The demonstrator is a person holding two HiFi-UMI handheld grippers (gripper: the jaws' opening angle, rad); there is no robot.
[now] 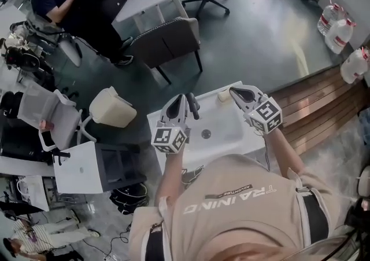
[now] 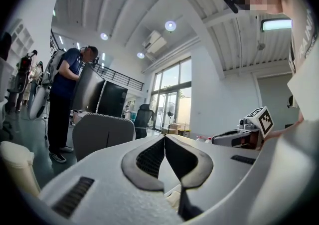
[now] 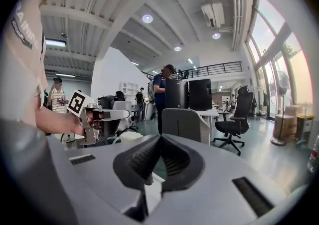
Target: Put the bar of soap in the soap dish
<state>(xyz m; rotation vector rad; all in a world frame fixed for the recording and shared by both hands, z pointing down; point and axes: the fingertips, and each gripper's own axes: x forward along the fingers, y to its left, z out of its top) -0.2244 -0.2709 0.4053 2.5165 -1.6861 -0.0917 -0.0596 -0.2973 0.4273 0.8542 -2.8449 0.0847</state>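
Head view: right tongs (image 1: 233, 90) closed above sink (image 1: 228, 128).

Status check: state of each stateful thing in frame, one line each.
left gripper, jaws shut, nothing between them
right gripper, jaws shut, nothing between them
bar of soap, lying at the far corner of the sink, not held

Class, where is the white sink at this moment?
In the head view, the white sink sits at centre, directly before the person, beneath the left gripper and right gripper, with a grey chair beyond it.
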